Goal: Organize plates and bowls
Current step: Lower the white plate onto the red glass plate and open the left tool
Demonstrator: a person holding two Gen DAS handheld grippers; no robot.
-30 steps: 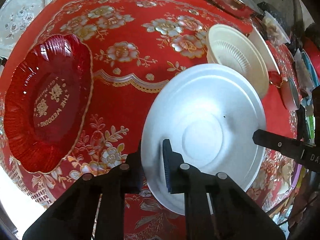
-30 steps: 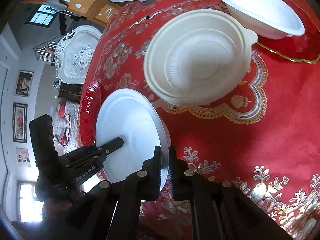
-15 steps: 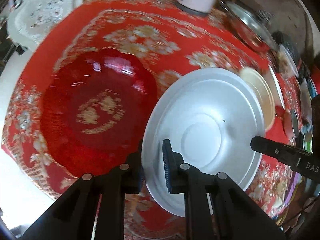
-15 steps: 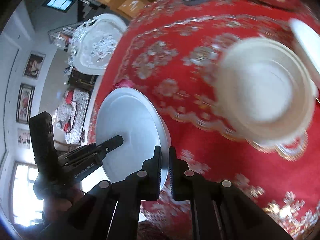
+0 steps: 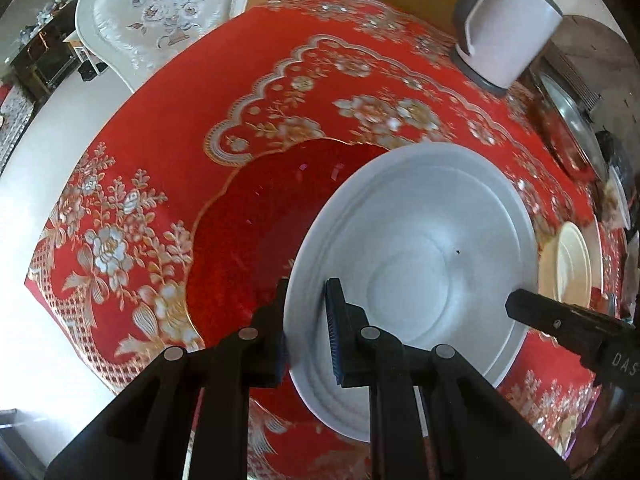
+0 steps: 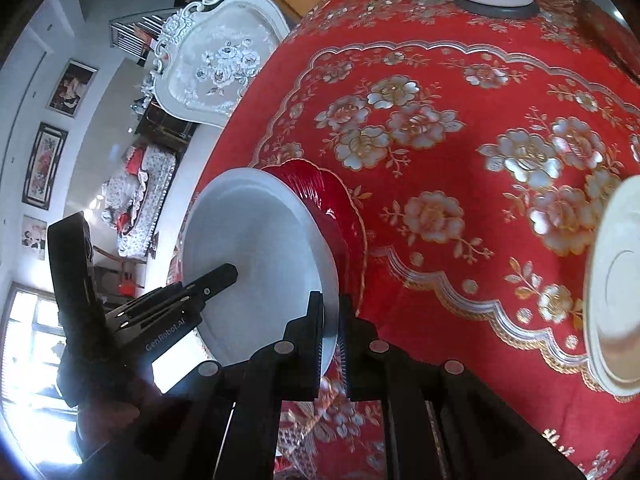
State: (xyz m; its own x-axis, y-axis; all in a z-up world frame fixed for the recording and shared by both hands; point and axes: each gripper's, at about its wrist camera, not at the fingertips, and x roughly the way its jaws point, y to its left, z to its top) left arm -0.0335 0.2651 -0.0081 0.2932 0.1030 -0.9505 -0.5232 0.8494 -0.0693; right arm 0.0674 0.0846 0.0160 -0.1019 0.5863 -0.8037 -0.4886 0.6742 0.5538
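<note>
In the left wrist view, one white chair stands past the table edge at 11 o'clock. One red cloth with gold and silver flowers covers the table. One red plate lies flat on the cloth, left of the middle. One white plate is held up over the red plate's right side and hides part of it. The left gripper comes up from 6 o'clock. Its two fingers are clamped on the white plate's rim, one on each side. One pale jug stands at 1 o'clock. One cream bowl sits at 3 o'clock, near the table edge. The tip of the right gripper reaches the white plate's far rim at 4 o'clock.

In the right wrist view, the left gripper pokes in from 8 o'clock onto the white plate. A hand holds it, low at 7 o'clock. The red plate peeks out behind the white one. The right gripper rises from 6 o'clock. Its two fingers are pinched on the white plate's near rim. The cream bowl shows at 3 o'clock. Both grippers hold the same one plate.
</note>
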